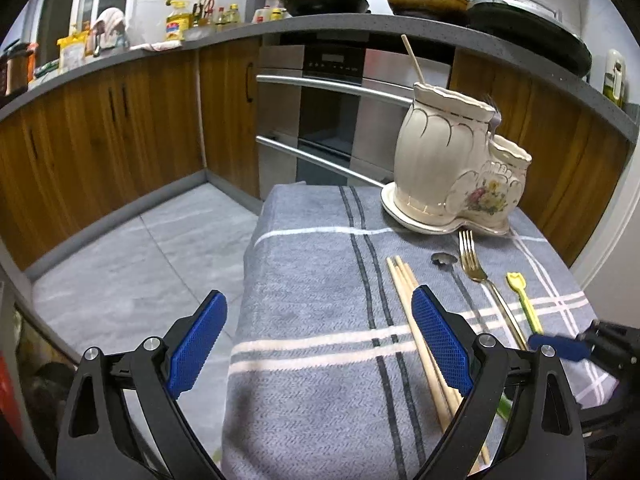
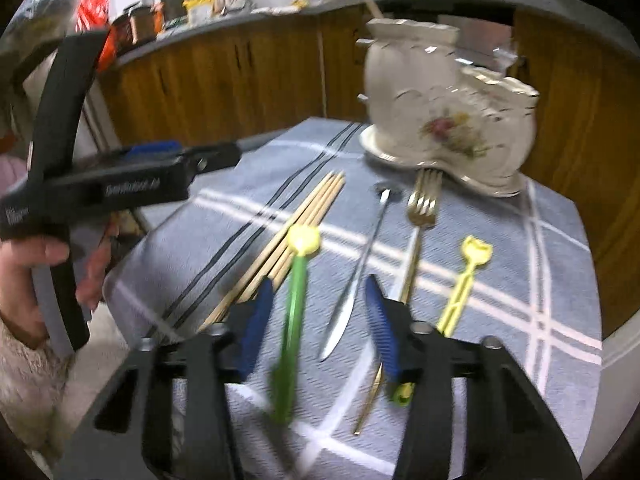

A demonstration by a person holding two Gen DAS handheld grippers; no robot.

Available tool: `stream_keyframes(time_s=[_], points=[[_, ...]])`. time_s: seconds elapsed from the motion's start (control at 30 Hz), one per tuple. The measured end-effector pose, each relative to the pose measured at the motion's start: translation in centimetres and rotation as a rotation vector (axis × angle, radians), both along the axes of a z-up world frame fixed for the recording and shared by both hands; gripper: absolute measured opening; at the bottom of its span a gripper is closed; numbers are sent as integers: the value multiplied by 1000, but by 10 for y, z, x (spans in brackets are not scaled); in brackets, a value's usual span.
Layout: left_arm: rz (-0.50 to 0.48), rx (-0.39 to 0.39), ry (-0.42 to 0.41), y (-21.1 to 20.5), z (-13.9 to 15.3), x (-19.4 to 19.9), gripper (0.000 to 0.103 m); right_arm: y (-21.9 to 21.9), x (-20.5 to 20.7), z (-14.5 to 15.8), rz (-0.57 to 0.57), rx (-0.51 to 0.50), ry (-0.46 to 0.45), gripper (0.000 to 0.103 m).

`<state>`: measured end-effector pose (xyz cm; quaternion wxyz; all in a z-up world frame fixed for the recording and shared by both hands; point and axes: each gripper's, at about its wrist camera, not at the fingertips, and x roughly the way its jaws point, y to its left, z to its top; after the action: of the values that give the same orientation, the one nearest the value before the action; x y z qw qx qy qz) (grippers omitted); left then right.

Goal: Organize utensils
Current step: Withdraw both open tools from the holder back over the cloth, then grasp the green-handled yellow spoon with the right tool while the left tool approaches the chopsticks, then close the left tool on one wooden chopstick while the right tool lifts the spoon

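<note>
The right gripper (image 2: 316,320) hangs low over a table draped in a blue-grey checked cloth (image 2: 520,280), its blue pads (image 2: 382,328) partly drawn in with a green-handled utensil (image 2: 294,304) blurred in the gap between them; whether the pads press on it cannot be told. That utensil's long axis runs away from the gripper, its yellow head toward the far edge, roughly in line with the silver spoon (image 2: 360,276), gold fork (image 2: 420,216) and yellow pick (image 2: 466,280) lying alongside. The bundle of wooden chopsticks (image 2: 288,240) lies to the left, nearer the left gripper (image 1: 320,340), which is spread wide and empty over the cloth's left edge, the chopsticks passing under its right finger. At the far end stands the cream ceramic utensil holder (image 1: 444,160) on its saucer, one stick already upright in it. Beyond are wooden cabinets (image 1: 100,140), a built-in oven (image 1: 332,92) and a cluttered grey counter (image 1: 240,34).
</note>
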<state>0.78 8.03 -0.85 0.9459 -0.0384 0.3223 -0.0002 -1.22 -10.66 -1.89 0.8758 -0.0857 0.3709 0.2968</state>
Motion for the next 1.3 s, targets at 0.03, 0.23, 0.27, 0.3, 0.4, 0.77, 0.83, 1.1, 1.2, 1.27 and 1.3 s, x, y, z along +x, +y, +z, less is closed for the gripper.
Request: stream_keyframes(time_s=[0.03, 0.23, 0.27, 0.3, 0.4, 0.77, 0.83, 1.1, 1.2, 1.27, 1.3], points=[[-4, 0, 0, -1, 0, 1, 93, 2, 0, -2, 5, -5, 6, 34], [-20, 9, 8, -5, -2, 3, 93, 12, -3, -7, 24, -30, 20, 20], [-22, 10, 9, -5, -2, 4, 93, 12, -2, -7, 25, -33, 23, 19], [-25, 10, 11, -6, -3, 4, 93, 14, -2, -7, 28, -37, 27, 19], [-32, 14, 12, -7, -4, 4, 93, 18, 1, -8, 38, -50, 28, 19], [-22, 16, 27, -3, -7, 6, 93, 23, 8, -13, 33, -108, 1, 10], [-36, 15, 32, -6, -6, 6, 93, 15, 10, -9, 15, -81, -7, 10], [-154, 70, 128, -40, -12, 5, 74, -29, 22, 14, -97, 44, -45, 10], [-186, 106, 178, -55, -21, 4, 52, -35, 20, 17, -103, 55, -52, 10], [-195, 109, 204, -60, -25, 3, 41, -39, 21, 18, -107, 57, -64, 10], [-198, 98, 214, -60, -27, 3, 40, -42, 20, 20, -110, 64, -67, 10]])
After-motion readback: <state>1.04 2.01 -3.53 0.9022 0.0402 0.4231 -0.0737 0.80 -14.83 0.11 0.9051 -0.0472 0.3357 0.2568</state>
